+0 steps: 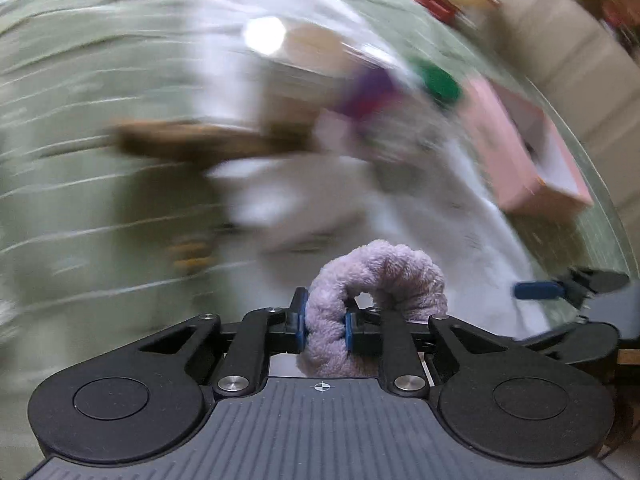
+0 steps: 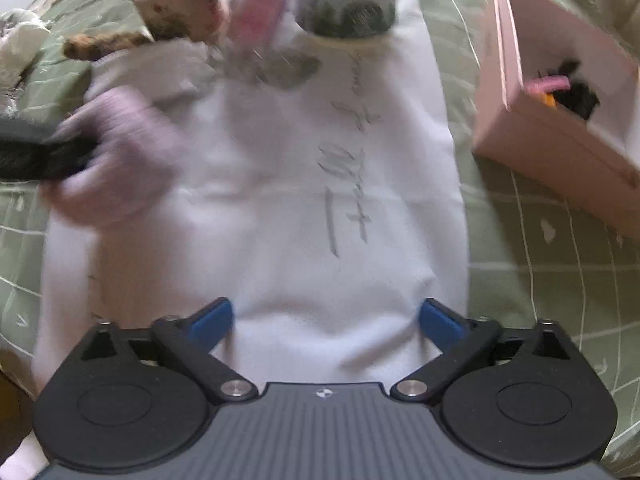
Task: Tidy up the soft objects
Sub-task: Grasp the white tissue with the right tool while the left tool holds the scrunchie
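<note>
Two grippers in frame. Left gripper is clamped on a lilac fuzzy scrunchie: both blue pads pinch one side of the ring, and the rest of the loop arcs up and over to the right of the jaws. No earlier picture to compare with. Left wrist view is heavily motion-smeared, so most of the background is unreadable.

Right gripper has its jaws spread wide with nothing between them, fingertips hovering over the near end of the white cloth.

Using the white cloth as reference:
- it lies flat on a green tablecloth with thin white lines;
- the scrunchie, seen from the right wrist as a blurred lilac mass, is above the cloth's left edge;
- pink box sits off the cloth's right edge, open, with a dark item and a pink one inside; can't tell what they are;
- a teal-lidded jar stands at the cloth's far end;
- a floral cup and a brown fuzzy item sit at the far-left corner.
</note>
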`<state>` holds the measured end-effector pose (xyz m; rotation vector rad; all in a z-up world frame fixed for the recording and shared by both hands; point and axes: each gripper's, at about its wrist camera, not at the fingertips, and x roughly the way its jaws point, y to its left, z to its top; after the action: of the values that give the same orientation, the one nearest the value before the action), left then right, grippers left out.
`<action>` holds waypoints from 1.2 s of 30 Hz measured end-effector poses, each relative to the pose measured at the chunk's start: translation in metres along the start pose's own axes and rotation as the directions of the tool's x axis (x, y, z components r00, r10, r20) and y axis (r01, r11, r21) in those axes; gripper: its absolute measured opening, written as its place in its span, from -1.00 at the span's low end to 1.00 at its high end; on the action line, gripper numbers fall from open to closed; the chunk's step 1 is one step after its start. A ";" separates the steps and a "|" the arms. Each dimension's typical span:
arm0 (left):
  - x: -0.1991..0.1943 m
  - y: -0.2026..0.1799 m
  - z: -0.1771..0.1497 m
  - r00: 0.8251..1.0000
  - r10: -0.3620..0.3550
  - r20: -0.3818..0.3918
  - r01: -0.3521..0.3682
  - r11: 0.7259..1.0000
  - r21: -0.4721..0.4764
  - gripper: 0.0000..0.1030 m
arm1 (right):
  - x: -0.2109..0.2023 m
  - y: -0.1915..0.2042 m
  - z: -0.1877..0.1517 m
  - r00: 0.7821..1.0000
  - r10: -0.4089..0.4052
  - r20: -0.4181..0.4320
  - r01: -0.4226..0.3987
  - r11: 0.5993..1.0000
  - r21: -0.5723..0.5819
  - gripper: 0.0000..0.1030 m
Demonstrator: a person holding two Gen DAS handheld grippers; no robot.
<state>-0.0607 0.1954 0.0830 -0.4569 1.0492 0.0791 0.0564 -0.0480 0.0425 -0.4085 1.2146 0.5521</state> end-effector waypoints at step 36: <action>-0.016 0.062 -0.029 0.987 0.095 -0.131 -0.124 0.963 -0.238 -0.62 | 0.011 0.142 0.071 0.957 0.062 0.285 0.079 0.884 -0.460 0.45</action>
<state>-0.1096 0.2423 0.0644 -0.6330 1.1875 0.2862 0.0277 0.1079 0.0528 -0.7145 0.7836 0.8720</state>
